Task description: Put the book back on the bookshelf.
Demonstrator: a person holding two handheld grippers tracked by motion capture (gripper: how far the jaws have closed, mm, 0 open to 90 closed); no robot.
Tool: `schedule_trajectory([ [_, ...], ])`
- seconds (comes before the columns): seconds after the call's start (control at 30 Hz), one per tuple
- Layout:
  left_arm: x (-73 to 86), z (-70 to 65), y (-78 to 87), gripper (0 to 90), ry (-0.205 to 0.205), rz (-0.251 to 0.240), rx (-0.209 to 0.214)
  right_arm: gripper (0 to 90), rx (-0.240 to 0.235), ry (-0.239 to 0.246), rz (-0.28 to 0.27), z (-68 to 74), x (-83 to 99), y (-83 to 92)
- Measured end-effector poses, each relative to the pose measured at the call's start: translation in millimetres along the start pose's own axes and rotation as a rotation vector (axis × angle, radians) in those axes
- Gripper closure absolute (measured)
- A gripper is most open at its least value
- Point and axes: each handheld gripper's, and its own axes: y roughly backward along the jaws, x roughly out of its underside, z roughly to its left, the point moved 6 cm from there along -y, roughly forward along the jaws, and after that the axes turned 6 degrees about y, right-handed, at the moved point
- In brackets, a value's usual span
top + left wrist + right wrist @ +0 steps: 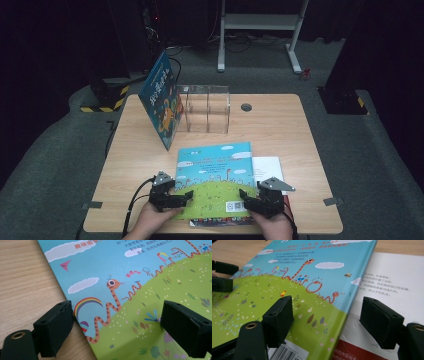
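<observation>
High view: a person's two hands at the near table [280, 115] edge, each holding a gripper at one lower corner of a flat book [215, 180].
Left gripper [189, 196]: jaws spread, clamping nothing; in the left gripper view [116, 326] the book's left edge runs between them, one jaw over bare wood, the other over the cover.
Right gripper [243, 197]: jaws apart, gripping nothing; in the right gripper view [325, 320] they straddle the book's [294, 290] right edge.
Book place: between the two grippers, cover up, on top of white pages [267, 167] and a red cover [352, 351] that show past its right and near edges.
Open room: bare wood left of the left gripper and beyond the book; right of the right gripper, printed pages, then wood.
Farther off: a clear box [207, 107] with a second book [161, 100] leaning on its side.
Writing: Chinese text on the cover's sky, too small to read; a barcode [284, 353] by the right gripper's inner jaw.
Long axis: runs away from the grippers, top edge far.
</observation>
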Motion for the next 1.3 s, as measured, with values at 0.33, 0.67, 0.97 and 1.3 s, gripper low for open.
schedule_trajectory([
  [0.33,0.6,-2.5,-1.3,11.3,-0.006,-0.002,0.014,22.0,-0.019,-0.017,0.014,2.5,0.7,-2.4],
  [0.67,3.1,-17.7,-6.6,11.3,-0.048,0.006,0.050,21.5,-0.011,-0.058,0.013,-10.3,-1.0,-1.1],
  [0.97,3.1,-18.3,-6.7,11.1,-0.054,0.005,0.051,25.8,-0.025,-0.058,0.013,-12.8,-0.5,1.1],
  [1.3,2.8,-17.8,-6.5,11.0,-0.048,-0.001,0.059,39.3,-0.020,-0.072,-0.036,-16.1,-2.3,10.1],
])
